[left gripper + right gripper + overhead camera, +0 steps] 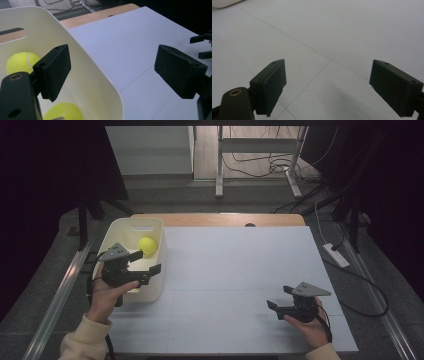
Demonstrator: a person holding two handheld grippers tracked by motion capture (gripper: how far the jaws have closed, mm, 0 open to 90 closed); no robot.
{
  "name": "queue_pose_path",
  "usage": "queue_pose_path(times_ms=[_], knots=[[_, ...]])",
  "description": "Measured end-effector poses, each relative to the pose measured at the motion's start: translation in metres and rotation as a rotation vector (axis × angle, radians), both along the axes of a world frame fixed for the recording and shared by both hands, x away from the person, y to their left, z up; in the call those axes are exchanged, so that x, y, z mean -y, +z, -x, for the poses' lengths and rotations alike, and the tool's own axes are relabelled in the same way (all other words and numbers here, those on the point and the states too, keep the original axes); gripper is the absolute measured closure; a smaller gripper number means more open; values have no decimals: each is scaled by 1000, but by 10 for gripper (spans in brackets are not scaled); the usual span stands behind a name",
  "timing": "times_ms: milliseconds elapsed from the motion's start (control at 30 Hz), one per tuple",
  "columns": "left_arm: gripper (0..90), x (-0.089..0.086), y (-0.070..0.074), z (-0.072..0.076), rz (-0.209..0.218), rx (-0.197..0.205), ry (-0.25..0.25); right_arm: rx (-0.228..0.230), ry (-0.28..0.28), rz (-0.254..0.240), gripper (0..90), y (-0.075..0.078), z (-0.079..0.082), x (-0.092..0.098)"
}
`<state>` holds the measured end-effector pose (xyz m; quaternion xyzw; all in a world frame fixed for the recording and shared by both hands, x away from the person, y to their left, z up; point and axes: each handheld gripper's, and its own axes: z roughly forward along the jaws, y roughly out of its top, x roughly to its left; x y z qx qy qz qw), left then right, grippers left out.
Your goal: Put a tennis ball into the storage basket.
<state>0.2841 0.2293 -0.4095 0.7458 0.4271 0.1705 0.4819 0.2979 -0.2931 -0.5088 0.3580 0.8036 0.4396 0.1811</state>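
Observation:
A cream plastic bin stands at the table's left side, and a yellow tennis ball lies inside it. My left gripper hangs open over the bin's right rim, with nothing between its jaws. In the left gripper view the bin wall runs between the jaws, and two tennis balls lie inside, one farther off and one close. My right gripper is held low over the white table top at the front right, open and empty; in its own view bare table lies between the jaws.
A white sheet covers most of the table, with a wooden strip at its far edge. Metal rails run along both sides. A power strip and cables lie on the floor to the right.

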Motion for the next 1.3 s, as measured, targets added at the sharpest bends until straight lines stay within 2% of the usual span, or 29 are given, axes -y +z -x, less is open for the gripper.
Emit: queue_pose_path(times_ms=[333, 633, 933, 1133, 1200, 1300], knots=[[153, 12, -8, 14, 21, 32, -45, -2, -5, 7, 137, 0, 0, -1], [153, 30, -16, 22, 22, 47, -120, -1, -10, 5, 137, 0, 2, 2], [153, 42, -32, 27, 11, 36, -161, -3, -11, 5, 137, 0, 2, 2], [154, 50, -45, 32, -23, 34, -194, -2, -11, 7, 137, -1, 2, 2], [150, 53, -47, 35, -71, 64, -195, -4, -12, 7, 137, -1, 2, 2], [153, 56, -49, 38, -54, 65, -230, -4, -12, 7, 137, -1, 2, 2]])
